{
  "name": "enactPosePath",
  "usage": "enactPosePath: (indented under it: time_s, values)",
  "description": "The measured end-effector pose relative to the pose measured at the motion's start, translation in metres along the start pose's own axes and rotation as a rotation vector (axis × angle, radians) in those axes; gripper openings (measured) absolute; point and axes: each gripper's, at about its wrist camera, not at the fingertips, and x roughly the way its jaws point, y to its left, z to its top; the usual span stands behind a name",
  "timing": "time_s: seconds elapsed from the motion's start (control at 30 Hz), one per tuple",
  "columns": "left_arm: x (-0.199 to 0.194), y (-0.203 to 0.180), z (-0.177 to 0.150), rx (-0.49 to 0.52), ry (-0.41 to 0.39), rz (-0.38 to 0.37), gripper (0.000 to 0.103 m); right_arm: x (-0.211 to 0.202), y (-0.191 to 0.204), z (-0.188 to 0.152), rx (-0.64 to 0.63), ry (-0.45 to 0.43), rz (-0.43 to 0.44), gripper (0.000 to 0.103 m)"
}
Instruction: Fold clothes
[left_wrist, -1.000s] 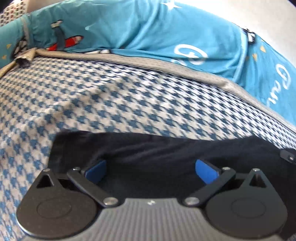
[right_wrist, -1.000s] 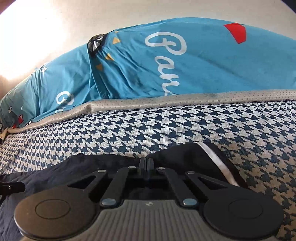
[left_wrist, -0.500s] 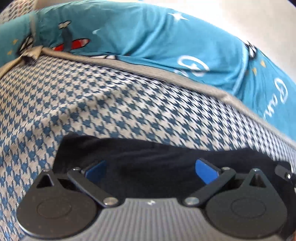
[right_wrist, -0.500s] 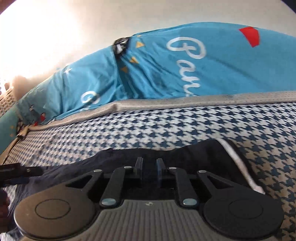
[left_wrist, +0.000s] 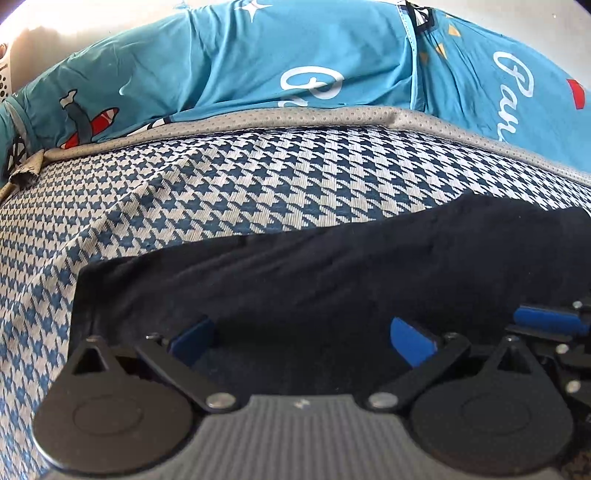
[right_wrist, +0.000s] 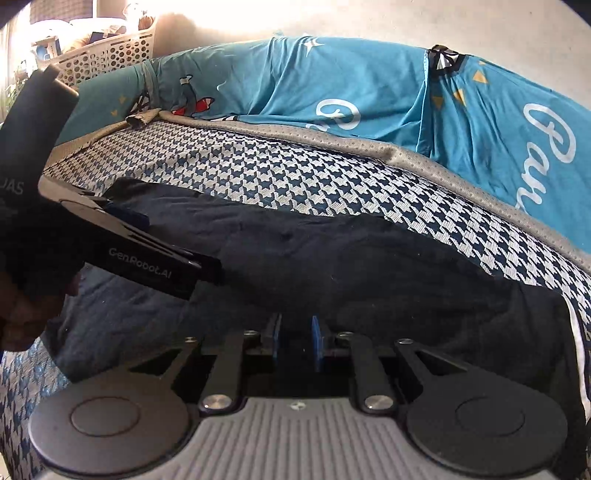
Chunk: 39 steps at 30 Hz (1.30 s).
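Low over the bed (left_wrist: 258, 184), the left gripper (left_wrist: 301, 338) gaped wide above the dark garment (left_wrist: 332, 266) at lower frame; the right gripper (right_wrist: 295, 341) stood slightly parted, gripping nothing, beside it.

right tongs (right_wrist: 295, 341) parted from pinched shut, both tongs drawn back from dark garment (right_wrist: 332, 258)
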Motion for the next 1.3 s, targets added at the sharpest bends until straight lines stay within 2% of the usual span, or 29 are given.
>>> enactPosePath:
  time_s: [0.07, 0.13, 0.27, 0.43, 0.63, 0.67, 0.77, 0.97, 1.07, 1.2, 1.3]
  values:
    - [-0.002, 0.002, -0.003, 0.007, 0.000, 0.003, 0.103, -0.008, -0.007, -0.006, -0.012, 0.010, -0.001, 0.014]
    - [-0.004, 0.006, -0.006, 0.005, 0.003, 0.005, 0.103, -0.016, -0.014, -0.014, -0.024, 0.025, -0.039, 0.015]
    - [-0.010, 0.015, -0.012, -0.009, 0.007, 0.016, 0.103, -0.033, -0.027, -0.028, 0.009, 0.033, -0.036, 0.014]
    - [-0.019, 0.025, -0.022, -0.002, 0.012, 0.024, 0.103, -0.054, -0.034, -0.042, 0.022, 0.058, -0.078, 0.015]
    - [-0.034, 0.040, -0.038, 0.000, 0.024, 0.033, 0.103, -0.079, -0.060, -0.058, 0.147, 0.121, -0.199, 0.019]
    - [-0.038, 0.042, -0.041, -0.007, 0.024, 0.037, 0.103, -0.085, -0.064, -0.059, 0.173, 0.118, -0.202, 0.018]
    - [-0.048, 0.043, -0.050, -0.025, 0.022, 0.044, 0.103, -0.098, -0.066, -0.062, 0.238, 0.100, -0.250, 0.024]
    - [-0.063, 0.023, -0.069, 0.003, 0.009, 0.022, 0.103, -0.103, -0.044, -0.058, 0.268, 0.008, -0.169, 0.024]
    - [-0.070, 0.013, -0.079, 0.017, 0.003, 0.011, 0.103, -0.095, -0.032, -0.057, 0.275, 0.007, -0.097, 0.024]
    - [-0.076, 0.011, -0.087, 0.021, 0.003, 0.002, 0.103, -0.085, -0.014, -0.060, 0.181, 0.056, -0.145, 0.030]
    - [-0.080, 0.015, -0.093, 0.017, 0.001, 0.002, 0.103, -0.088, -0.013, -0.065, 0.181, 0.063, -0.166, 0.033]
